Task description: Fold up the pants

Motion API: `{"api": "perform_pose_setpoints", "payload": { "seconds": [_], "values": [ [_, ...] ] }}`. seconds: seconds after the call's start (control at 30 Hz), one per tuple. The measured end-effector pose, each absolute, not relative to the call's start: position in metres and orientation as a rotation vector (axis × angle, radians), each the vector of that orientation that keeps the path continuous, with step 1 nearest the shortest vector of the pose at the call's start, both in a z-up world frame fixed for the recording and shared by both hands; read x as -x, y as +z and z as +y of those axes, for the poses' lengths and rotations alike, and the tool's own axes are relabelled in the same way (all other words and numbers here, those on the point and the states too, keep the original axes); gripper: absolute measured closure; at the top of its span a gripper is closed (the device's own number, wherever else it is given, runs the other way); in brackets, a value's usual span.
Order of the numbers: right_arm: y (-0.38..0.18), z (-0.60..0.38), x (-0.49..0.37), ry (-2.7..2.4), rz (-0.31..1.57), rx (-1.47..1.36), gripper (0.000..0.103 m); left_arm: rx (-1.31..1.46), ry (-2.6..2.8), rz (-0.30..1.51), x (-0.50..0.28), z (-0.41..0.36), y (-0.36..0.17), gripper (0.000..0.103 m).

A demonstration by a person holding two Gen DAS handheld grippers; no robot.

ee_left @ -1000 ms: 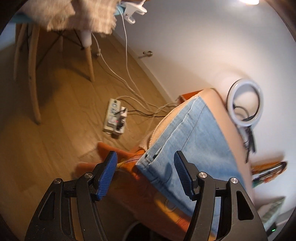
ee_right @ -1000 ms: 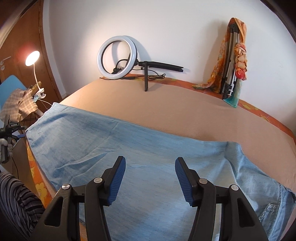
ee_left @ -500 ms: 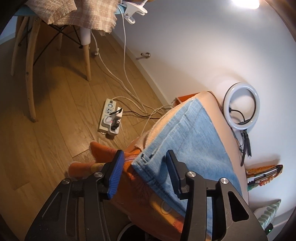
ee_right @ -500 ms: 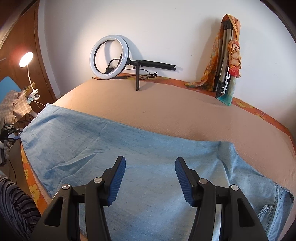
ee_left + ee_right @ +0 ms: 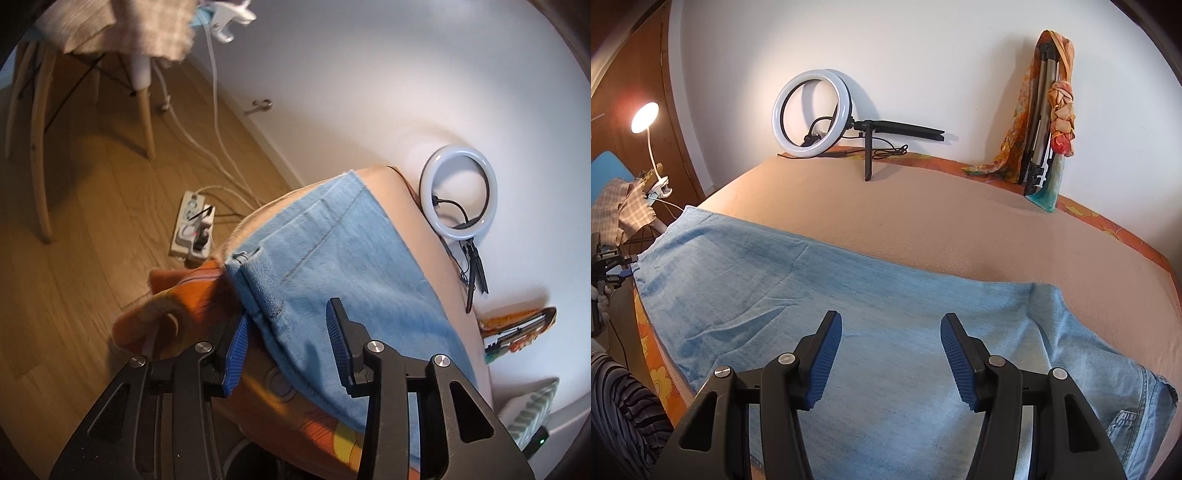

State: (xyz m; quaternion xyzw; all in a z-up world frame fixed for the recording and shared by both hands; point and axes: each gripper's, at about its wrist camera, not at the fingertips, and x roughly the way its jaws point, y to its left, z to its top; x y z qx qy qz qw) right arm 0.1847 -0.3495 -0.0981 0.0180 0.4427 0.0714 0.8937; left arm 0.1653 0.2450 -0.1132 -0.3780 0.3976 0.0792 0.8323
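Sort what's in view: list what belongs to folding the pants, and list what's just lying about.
Belongs to the job:
- jeans
- bed under them
- left hand-held gripper, open astride the jeans' edge
- right hand-held gripper, open above the jeans

Just lying about:
- ring light
- folded tripod with scarf
- clip lamp
- power strip
- chair

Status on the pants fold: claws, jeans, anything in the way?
Left claw open, straddling the jeans corner at the bed edge. Right claw open over the jeans, mid-fabric. Jeans flat, unfolded. No obstruction.
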Motion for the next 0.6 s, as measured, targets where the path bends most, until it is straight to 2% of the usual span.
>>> {"api": "perform_pose_setpoints", "payload": {
  "seconds": [0.13,0.2,0.23,0.33,0.6],
  "values": [
    [-0.097,-0.348,-0.183,0.155,0.915,-0.027,0.045,0.736,0.230,0.855,-0.180,0.240,-0.112,0.067],
    [-0.095,-0.346,-0.181,0.161,0.909,-0.022,0.045,0.706,0.262,0.853,-0.183,0.238,-0.113,0.086],
    [-0.094,-0.345,-0.180,0.163,0.907,-0.021,0.045,0.718,0.266,0.834,-0.182,0.241,-0.113,0.091],
    [-0.093,-0.343,-0.178,0.169,0.904,-0.020,0.045,0.757,0.256,0.776,-0.178,0.243,-0.111,0.092],
    [-0.092,-0.340,-0.180,0.191,0.910,-0.062,0.045,0.531,0.132,0.693,-0.192,0.189,-0.059,0.092]
  ]
}}
